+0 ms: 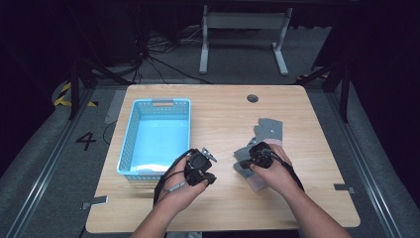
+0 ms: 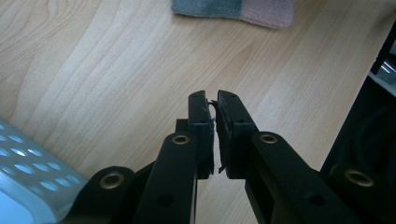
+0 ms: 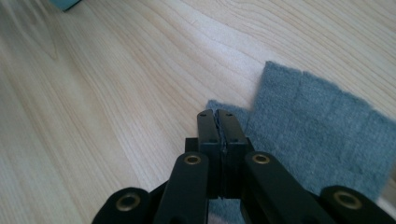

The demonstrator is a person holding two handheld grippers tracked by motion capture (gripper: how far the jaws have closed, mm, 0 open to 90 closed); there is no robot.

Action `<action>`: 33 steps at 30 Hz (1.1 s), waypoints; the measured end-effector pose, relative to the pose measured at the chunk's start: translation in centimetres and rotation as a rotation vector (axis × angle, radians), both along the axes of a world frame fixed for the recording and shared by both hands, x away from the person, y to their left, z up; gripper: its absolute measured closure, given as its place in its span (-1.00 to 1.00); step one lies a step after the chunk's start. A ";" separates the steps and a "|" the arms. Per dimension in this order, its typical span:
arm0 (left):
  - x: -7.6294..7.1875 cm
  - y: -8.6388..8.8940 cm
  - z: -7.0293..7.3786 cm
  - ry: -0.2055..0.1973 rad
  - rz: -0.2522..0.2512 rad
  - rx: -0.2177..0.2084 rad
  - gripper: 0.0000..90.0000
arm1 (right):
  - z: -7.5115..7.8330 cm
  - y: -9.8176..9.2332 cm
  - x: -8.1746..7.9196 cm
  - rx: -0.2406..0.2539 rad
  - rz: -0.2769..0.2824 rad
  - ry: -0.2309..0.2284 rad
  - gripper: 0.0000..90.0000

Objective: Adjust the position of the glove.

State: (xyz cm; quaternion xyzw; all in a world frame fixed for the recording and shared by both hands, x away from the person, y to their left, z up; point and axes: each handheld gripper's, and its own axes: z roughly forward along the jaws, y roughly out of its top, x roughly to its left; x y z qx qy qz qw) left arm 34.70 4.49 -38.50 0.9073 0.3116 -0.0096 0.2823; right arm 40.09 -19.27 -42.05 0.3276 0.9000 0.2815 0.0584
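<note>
Grey cloth flat on worktop, right of blue basket. Right gripper jaws shut, empty, at cloth edge; left gripper jaws barely parted, empty. Risk: shut jaws skid over cloth, bunching it.

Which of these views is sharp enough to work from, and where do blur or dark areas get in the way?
High view: the pale wooden table is evenly lit, the surrounding floor dark, and the grey cloth pieces small and soft. Left gripper view: wood grain crisp, the light blue perforated plastic basket corner blurred. Right gripper view: grey cloth weave reasonably clear, the wood at far left smeared.
</note>
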 end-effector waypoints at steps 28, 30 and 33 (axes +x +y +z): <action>0.0 0.3 0.5 0.003 0.012 -0.010 0.78 | -1.5 1.0 -2.3 -0.072 0.124 0.087 1.00; 0.0 0.3 0.5 0.003 0.008 -0.011 0.77 | -1.4 1.0 -2.8 -0.076 0.139 0.094 1.00; 0.0 0.2 0.5 0.004 0.005 -0.008 0.76 | -1.4 0.9 -3.4 -0.078 0.162 0.115 1.00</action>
